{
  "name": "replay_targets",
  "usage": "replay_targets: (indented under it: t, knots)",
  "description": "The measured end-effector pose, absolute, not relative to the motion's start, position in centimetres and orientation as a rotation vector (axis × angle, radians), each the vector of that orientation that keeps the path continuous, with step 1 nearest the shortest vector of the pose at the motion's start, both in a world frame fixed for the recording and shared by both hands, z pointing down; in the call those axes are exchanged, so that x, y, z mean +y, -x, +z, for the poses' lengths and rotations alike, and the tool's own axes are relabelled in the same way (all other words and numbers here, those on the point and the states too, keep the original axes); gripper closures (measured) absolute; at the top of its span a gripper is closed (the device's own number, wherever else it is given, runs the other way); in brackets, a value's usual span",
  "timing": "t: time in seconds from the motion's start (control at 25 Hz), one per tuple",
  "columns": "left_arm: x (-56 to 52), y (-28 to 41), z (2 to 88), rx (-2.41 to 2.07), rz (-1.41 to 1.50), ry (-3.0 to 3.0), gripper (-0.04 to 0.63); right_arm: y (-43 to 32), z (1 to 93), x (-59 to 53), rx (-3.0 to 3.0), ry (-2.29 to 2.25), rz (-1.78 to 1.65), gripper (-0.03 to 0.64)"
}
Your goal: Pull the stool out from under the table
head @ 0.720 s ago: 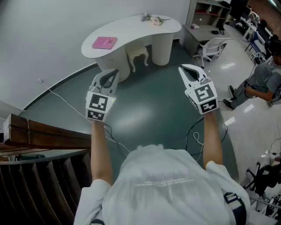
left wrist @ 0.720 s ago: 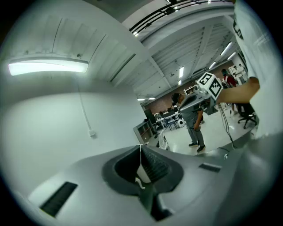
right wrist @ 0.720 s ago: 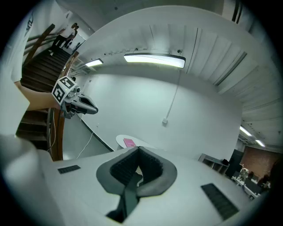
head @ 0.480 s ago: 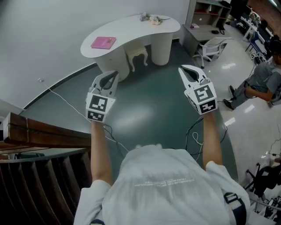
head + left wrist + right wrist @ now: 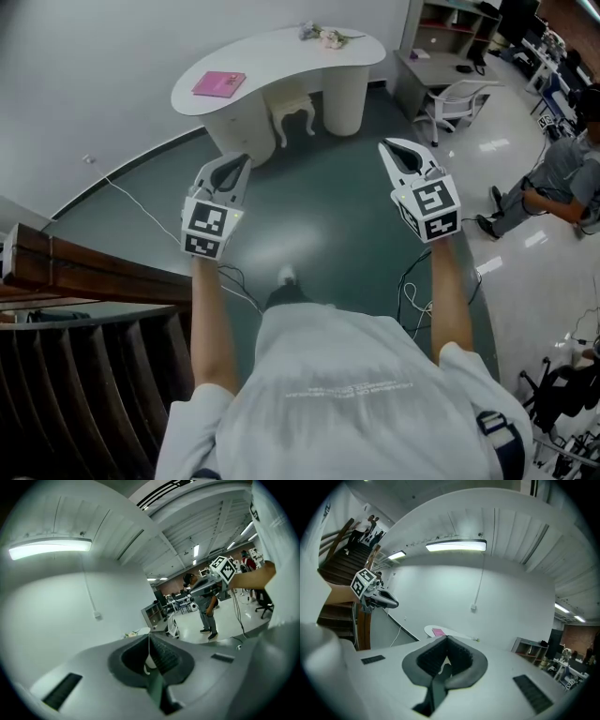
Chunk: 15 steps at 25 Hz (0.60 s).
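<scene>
Stool (image 5: 292, 111) under table (image 5: 281, 54), well beyond left tool (image 5: 245, 158), right tool (image 5: 383, 146)

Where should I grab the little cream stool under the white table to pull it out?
Likely the front seat edge or a front leg of the small cream stool, approached from the open green floor side. The white curved tabletop overhangs its back and the white pedestals flank it, leaving only the near side free.

The bench (image 5: 281, 58) is smooth, white and a bit shiny. The stool (image 5: 292, 108) is smooth and cream. The green floor (image 5: 319, 225) is glossy. The left gripper (image 5: 246, 159) and right gripper (image 5: 384, 147) look like matt grey plastic, with rough ribbed pads (image 5: 459, 654). The handrail (image 5: 84, 272) is brown wood.
</scene>
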<state>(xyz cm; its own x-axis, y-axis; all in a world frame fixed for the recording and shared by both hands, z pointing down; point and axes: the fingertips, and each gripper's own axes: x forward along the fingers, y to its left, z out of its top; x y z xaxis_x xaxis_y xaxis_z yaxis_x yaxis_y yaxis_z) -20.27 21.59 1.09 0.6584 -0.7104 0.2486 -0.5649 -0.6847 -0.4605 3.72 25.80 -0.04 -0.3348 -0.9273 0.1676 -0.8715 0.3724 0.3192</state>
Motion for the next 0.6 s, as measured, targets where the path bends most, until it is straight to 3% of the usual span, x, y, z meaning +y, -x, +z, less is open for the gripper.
replay_targets:
  t: [0.6]
  knots:
    - [17.5, 16.5, 1.5, 0.976, -0.602, 2.554, 0.577, -6.3, 1.0, 21.6, -2.283, -1.579, -0.22, 0.601]
